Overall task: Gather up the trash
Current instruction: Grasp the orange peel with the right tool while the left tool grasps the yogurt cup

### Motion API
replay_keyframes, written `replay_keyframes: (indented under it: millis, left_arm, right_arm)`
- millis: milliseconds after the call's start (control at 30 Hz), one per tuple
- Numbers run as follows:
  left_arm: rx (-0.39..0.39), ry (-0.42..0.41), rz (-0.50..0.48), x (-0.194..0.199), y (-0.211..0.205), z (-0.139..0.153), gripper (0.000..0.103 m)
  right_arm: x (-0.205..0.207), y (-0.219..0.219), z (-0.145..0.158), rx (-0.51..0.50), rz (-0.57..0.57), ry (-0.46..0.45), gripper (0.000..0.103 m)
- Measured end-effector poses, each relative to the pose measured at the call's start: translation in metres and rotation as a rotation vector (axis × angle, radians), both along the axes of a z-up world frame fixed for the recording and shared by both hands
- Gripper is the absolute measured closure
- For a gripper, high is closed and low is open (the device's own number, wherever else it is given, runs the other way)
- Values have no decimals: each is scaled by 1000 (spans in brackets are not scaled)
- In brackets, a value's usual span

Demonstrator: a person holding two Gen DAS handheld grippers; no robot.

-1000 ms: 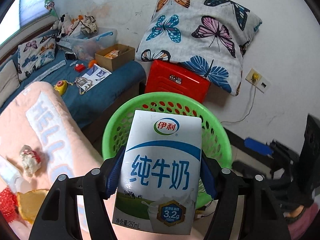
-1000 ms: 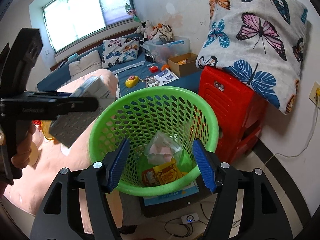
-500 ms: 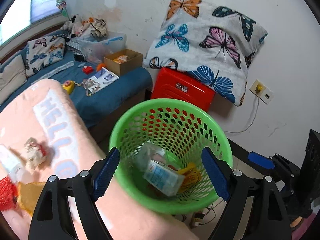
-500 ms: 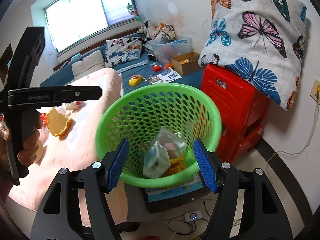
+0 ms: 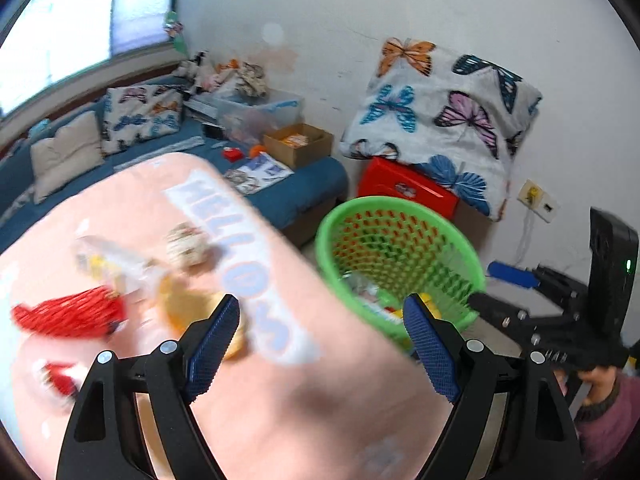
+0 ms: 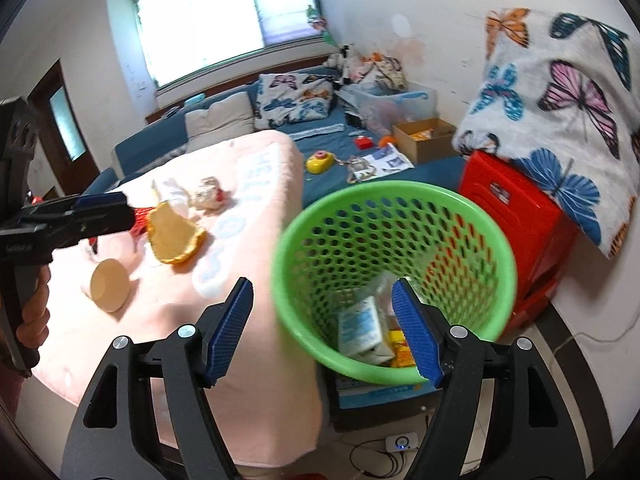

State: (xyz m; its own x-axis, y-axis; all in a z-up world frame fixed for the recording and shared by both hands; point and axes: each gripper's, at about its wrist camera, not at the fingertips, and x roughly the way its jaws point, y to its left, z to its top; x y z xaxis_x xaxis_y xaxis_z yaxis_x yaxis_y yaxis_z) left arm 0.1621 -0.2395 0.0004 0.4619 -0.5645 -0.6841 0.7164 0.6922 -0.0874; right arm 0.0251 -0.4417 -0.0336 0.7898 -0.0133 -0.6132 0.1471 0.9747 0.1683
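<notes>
The green mesh basket (image 6: 392,192) stands beside the pink blanket (image 6: 256,344). In it lies the blue-and-white milk carton (image 6: 360,328) on yellow wrappers. My right gripper (image 6: 323,286) hangs over the basket's near rim; its jaws are opening, with nothing between them. My left gripper (image 5: 322,304) is open and empty, low over the blanket. Ahead of it lie a yellow-orange peel (image 6: 174,236), a red net (image 5: 68,316), a clear wrapper (image 5: 116,264), a crumpled ball (image 6: 208,198) and a tan round lid (image 6: 109,290). The left wrist view is blurred.
A red plastic stool (image 6: 516,216) with a butterfly pillow (image 6: 560,100) on top stands behind the basket. The blue sofa bed (image 6: 320,184) holds a cardboard box (image 6: 424,140), a clear bin and toys. Cables and a small white device (image 6: 402,440) lie on the floor.
My left gripper opened and the milk carton dropped into the basket. That gripper then swung left over the blanket. The right gripper shifted left and its jaws widened a little.
</notes>
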Motion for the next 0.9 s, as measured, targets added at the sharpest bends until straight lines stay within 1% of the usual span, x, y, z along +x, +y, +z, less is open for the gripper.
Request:
replay_keyframes:
  millis: [267, 500, 733, 900]
  left_arm:
    - [-5, -8, 158, 3, 92, 0, 22]
    - [-5, 4, 292, 13, 160, -7, 22]
    - [-16, 20, 368, 27, 195, -12, 22]
    - [-22, 28, 397, 41, 209, -15, 22]
  right_arm:
    - [28, 46, 3, -4, 104, 7, 30]
    - [68, 94, 3, 6, 217, 26, 30]
    - [109, 135, -9, 10, 297, 62, 30]
    - [135, 159, -17, 13, 332, 81, 35]
